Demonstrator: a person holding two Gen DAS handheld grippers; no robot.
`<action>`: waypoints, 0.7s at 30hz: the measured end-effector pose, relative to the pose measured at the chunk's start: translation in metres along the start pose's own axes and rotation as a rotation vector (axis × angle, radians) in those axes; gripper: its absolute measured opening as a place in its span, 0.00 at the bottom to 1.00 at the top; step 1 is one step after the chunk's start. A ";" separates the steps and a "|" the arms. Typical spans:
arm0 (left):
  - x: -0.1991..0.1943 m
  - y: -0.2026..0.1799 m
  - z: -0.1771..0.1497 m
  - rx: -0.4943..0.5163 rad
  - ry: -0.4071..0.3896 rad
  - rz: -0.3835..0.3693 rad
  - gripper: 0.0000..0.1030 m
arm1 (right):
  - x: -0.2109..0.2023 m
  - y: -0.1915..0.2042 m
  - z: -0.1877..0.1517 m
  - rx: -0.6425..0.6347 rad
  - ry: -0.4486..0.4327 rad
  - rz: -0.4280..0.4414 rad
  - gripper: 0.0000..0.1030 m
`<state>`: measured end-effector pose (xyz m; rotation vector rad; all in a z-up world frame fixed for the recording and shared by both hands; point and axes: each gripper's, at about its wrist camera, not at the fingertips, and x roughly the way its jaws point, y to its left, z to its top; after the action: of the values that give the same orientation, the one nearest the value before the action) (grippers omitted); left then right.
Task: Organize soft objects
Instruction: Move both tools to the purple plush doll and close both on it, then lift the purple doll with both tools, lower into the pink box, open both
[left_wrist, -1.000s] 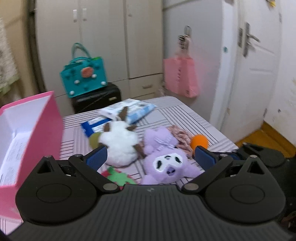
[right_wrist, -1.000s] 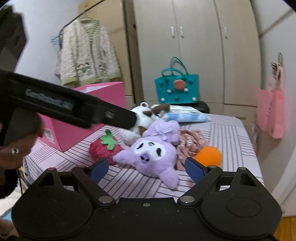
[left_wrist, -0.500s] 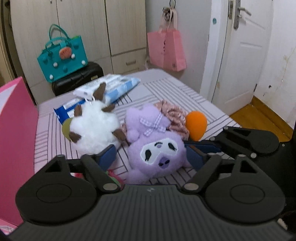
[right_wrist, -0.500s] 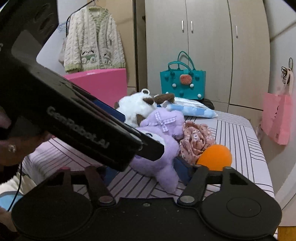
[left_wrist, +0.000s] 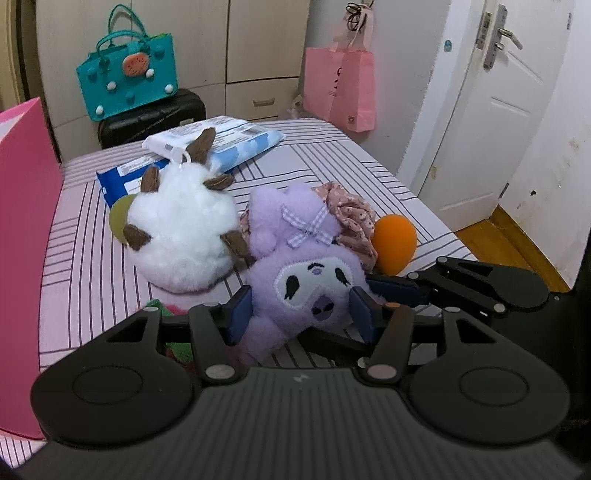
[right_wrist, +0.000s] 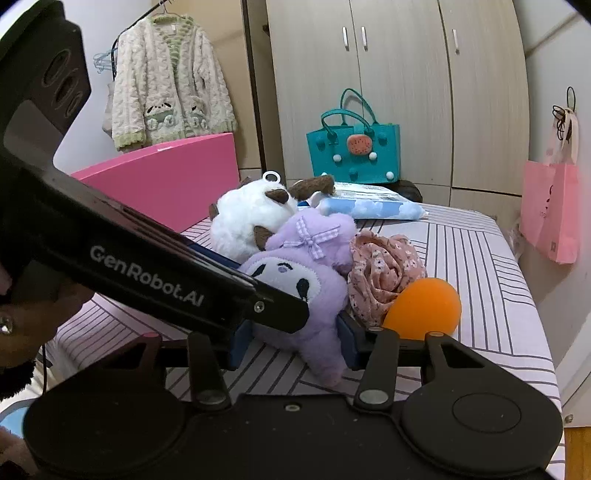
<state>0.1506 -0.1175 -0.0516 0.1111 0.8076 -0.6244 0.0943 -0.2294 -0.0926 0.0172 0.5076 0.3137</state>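
Note:
A purple plush toy (left_wrist: 303, 273) with a checked bow lies on the striped bed, also in the right wrist view (right_wrist: 314, 280). My left gripper (left_wrist: 299, 314) has its blue pads on both sides of the plush's head, touching it. My right gripper (right_wrist: 291, 343) straddles the plush's lower body, pads against it. A white fluffy plush (left_wrist: 181, 236) lies to its left, a floral pink scrunchie (left_wrist: 351, 218) and an orange ball (left_wrist: 393, 243) to its right. A red strawberry plush (left_wrist: 170, 310) is mostly hidden behind my left gripper.
A pink open box (left_wrist: 26, 240) stands at the bed's left edge. Tissue packs (left_wrist: 218, 144) lie at the far end. A teal bag (left_wrist: 129, 85) sits on a black case beyond the bed. The bed's right edge (left_wrist: 443, 229) drops to the floor by a white door.
Both grippers have moved in onto the purple plush and their jaws have narrowed around it. The left gripper's body now crosses the right wrist view more closely.

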 end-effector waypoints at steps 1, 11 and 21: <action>0.001 0.000 0.000 -0.010 0.005 0.005 0.54 | 0.001 0.000 0.001 0.002 0.006 0.001 0.51; -0.013 0.001 0.010 -0.058 0.032 -0.010 0.53 | -0.007 0.001 0.020 0.022 0.045 0.023 0.50; -0.045 0.014 0.029 -0.051 0.098 -0.045 0.53 | -0.019 0.011 0.050 0.072 0.110 0.100 0.51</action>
<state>0.1537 -0.0937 -0.0015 0.0780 0.9223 -0.6439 0.0994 -0.2214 -0.0387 0.0963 0.6281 0.3955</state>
